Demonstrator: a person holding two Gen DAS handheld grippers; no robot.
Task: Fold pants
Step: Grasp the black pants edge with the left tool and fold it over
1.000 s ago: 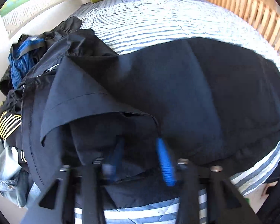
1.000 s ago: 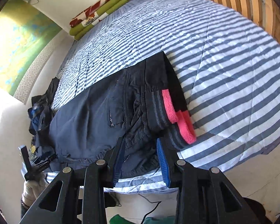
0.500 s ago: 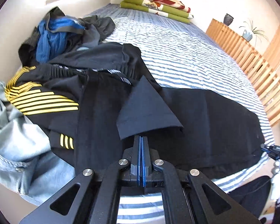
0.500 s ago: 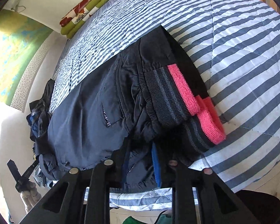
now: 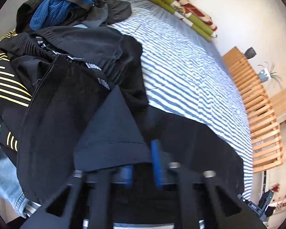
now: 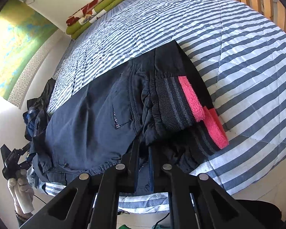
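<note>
Both sets of jaws have just been closing: right gripper [image 6: 143, 168] pinches the pants [image 6: 89, 126] waistband at the bed [image 6: 238, 61] near edge; left gripper [image 5: 142, 168], lifted and rolled, shows a gap beside the hem. Next, carry hem toward waistband.

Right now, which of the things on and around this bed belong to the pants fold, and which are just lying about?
For the job: navy pants with the pink-edged waistband; striped bedspread they lie on.
Lying about: heap of dark and blue clothes; black garment with yellow stripes; pale denim; folded green blankets; potted plant.
</note>
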